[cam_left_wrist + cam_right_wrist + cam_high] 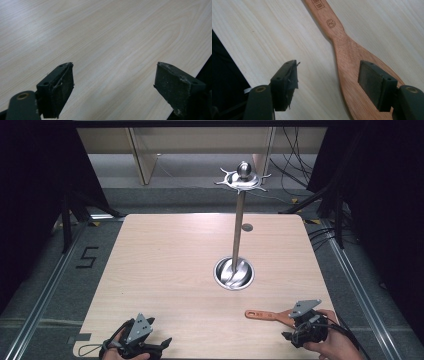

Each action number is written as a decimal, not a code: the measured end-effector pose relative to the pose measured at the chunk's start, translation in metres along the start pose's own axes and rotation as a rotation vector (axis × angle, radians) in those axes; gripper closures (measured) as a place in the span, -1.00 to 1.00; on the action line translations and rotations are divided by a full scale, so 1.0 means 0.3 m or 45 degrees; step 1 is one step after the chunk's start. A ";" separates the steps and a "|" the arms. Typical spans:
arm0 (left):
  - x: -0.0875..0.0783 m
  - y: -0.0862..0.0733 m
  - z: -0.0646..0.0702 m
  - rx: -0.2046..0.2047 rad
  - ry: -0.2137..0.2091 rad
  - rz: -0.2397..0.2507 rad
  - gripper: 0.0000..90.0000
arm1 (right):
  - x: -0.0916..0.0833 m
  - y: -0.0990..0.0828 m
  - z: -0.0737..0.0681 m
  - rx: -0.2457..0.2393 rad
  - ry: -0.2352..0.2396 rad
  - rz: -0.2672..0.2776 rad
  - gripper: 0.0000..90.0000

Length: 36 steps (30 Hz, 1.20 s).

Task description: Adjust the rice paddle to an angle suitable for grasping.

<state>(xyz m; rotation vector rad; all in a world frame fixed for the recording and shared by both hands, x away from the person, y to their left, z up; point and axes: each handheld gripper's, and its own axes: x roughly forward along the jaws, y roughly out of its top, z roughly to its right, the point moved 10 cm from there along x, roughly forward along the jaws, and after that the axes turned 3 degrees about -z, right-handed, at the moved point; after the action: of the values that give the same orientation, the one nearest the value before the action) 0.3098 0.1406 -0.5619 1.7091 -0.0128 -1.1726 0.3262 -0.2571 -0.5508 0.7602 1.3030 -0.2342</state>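
**Wooden spatula under the open right tongs**

Pale wooden counter [165, 270] carries a wooden spatula [352, 57] lying flat. The right tongs [328, 82] stand wide open and grip nothing; one jaw hangs over the spatula blade, the other beside it. The left tongs [113, 87], well apart from the spatula, are wide open over bare wood.

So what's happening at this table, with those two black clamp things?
A person holds a gripper in each hand at the near edge of a wooden table. The right gripper hangs open over a wooden spatula lying flat on the table, one jaw above its blade, not gripping it. The left gripper is open too, with bare table under it. Farther back stands a metal stand with hooks at its top, nothing hanging on it.
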 end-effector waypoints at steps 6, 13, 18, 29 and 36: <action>0.004 0.003 0.002 -0.012 0.001 0.012 -0.66 | -0.003 0.009 -0.006 -0.011 -0.006 0.007 -0.27; 0.001 -0.001 -0.004 0.013 0.002 -0.006 -0.66 | 0.000 0.025 -0.016 -0.030 0.016 0.014 -0.26; 0.005 0.002 -0.006 0.032 0.004 0.003 -0.66 | -0.002 0.042 -0.010 -0.063 -0.016 -0.003 -0.25; -0.002 -0.003 -0.003 0.005 0.006 -0.020 -0.67 | -0.001 0.116 -0.017 -0.113 -0.059 -0.037 -0.21; 0.002 -0.007 -0.012 0.028 0.029 -0.028 -0.67 | 0.017 0.158 -0.031 -0.188 -0.043 -0.058 -0.18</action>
<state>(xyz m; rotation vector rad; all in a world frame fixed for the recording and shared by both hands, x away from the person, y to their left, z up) 0.3118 0.1439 -0.5637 1.7460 0.0072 -1.1726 0.3469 -0.2150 -0.5386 0.5997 1.2915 -0.1847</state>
